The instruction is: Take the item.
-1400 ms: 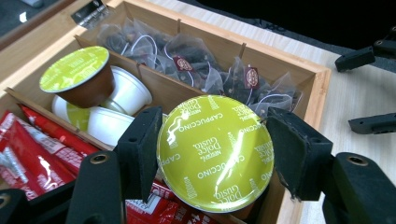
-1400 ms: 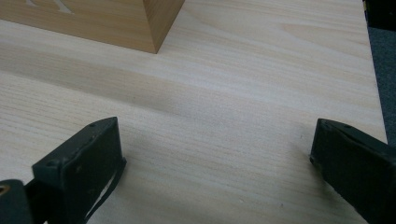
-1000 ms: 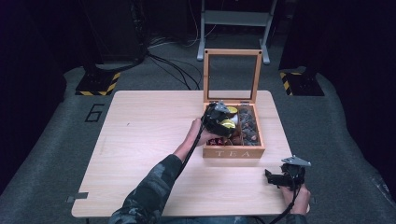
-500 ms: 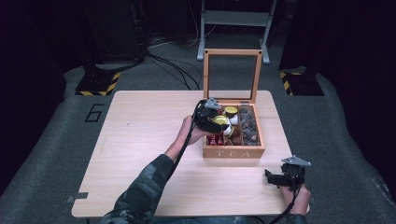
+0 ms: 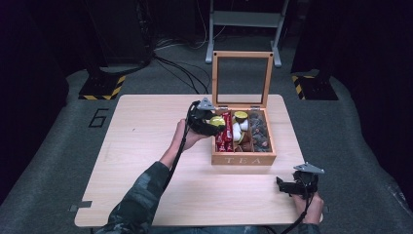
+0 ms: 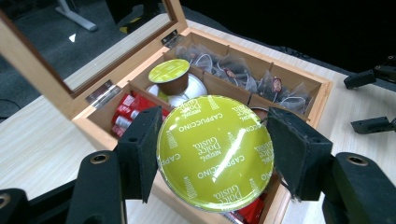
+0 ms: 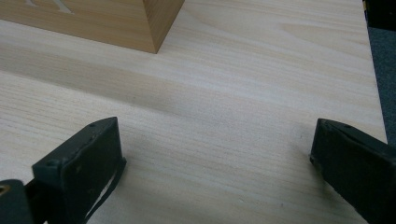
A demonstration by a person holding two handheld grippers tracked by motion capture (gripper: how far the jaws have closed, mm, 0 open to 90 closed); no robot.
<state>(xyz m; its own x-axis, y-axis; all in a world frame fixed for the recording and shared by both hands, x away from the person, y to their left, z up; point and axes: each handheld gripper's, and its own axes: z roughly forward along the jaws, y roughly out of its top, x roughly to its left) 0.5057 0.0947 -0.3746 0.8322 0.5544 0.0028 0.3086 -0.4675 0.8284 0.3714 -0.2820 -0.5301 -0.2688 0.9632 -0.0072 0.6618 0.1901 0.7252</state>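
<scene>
While a green Dolce Gusto cappuccino capsule [image 6: 215,153] is clamped by its rim in the left hand-held gripper [image 5: 210,123], it is held foil-up above the left edge of the open wooden tea box [image 5: 243,159], likely for transfer. Wide open, the right hand-held gripper [image 5: 288,185] is parked idle on the counter [image 5: 146,146], near right of the box.

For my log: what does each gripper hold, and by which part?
Left gripper holds a Dolce Gusto cappuccino capsule by its rim's opposite edges. Right gripper holds nothing.
</scene>
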